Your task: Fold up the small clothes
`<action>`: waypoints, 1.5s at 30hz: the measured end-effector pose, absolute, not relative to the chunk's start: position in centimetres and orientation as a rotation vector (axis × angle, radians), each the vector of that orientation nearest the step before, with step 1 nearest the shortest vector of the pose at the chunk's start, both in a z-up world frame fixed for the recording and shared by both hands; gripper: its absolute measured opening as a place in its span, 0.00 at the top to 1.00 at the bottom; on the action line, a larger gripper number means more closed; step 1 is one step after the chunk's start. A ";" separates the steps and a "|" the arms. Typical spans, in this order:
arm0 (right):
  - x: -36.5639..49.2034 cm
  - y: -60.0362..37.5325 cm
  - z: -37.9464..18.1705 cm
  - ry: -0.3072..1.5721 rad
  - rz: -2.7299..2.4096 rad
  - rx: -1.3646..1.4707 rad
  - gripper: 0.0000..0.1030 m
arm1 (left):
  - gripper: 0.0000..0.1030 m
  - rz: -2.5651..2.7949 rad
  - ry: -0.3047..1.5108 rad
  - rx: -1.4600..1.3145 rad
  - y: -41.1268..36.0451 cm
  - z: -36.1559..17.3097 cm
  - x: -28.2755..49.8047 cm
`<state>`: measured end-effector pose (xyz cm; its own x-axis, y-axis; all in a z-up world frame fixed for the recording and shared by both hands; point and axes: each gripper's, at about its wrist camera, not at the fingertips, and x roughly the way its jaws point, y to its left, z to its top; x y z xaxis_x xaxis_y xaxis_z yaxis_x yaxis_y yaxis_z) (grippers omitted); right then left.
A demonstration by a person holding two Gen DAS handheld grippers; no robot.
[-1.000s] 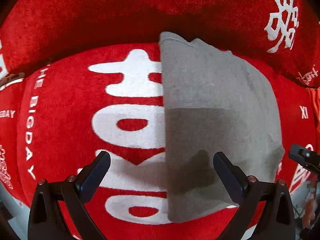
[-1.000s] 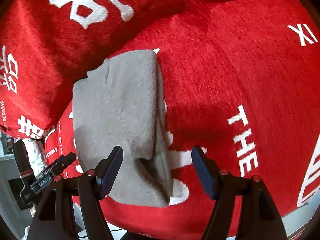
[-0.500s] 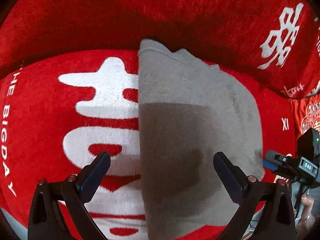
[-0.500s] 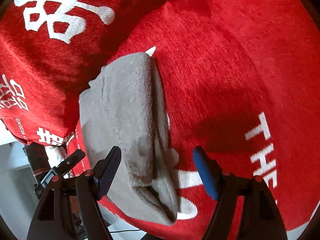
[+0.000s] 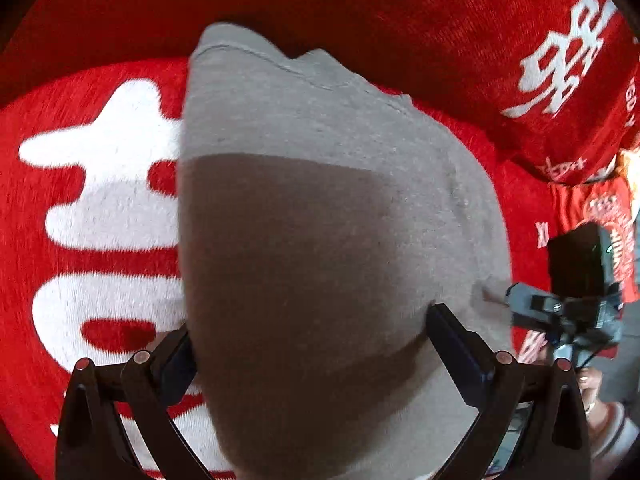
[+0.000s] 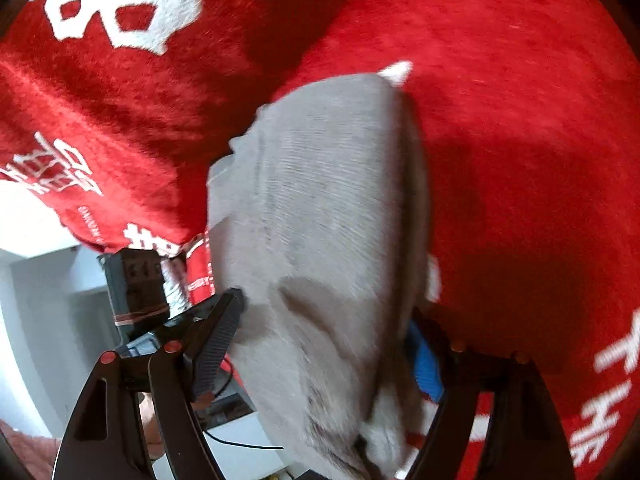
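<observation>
A grey folded garment (image 5: 320, 200) lies on a red cloth with white characters (image 5: 100, 200). My left gripper (image 5: 312, 352) is open, with its fingers on either side of the garment's near end. In the right wrist view the garment (image 6: 328, 220) runs lengthwise between the fingers of my right gripper (image 6: 324, 344), which is open around the garment's near edge, layers showing on its right side. The garment's near end is hidden below both frames.
The red cloth (image 6: 520, 120) covers a seat and a raised back behind the garment. The right gripper's body (image 5: 576, 296) shows at the right of the left wrist view. A pale floor and cables (image 6: 240, 440) lie beyond the seat's edge.
Both grippers have moved forward over the garment's near end, so it now fills the space between their fingers. Both stayed open. The garment has not visibly shifted.
</observation>
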<state>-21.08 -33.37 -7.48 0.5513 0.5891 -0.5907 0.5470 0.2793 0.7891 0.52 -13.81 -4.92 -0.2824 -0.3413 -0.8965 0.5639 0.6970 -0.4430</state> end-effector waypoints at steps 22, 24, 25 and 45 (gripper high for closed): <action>-20.2 -29.6 -3.4 0.951 0.095 1.475 0.70 | 0.54 -0.985 1.535 0.073 -9.7 1.7 0.7; -19.9 -28.6 -2.4 0.936 0.112 1.480 0.70 | 0.54 -0.996 1.517 0.065 -8.4 3.0 0.9; -19.9 -28.3 -2.2 0.931 0.117 1.483 0.70 | 0.54 -0.998 1.516 0.054 -7.6 3.6 1.1; -14.5 -16.1 -3.2 1.146 0.035 1.312 0.48 | 0.53 -0.743 1.545 0.058 7.4 0.5 2.5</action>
<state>-14.51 -16.11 -3.18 0.4929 0.5996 -0.6305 0.5602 0.3357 0.7573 2.45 7.42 0.55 -0.1431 -0.3941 -0.9079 0.4634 0.7838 -0.4133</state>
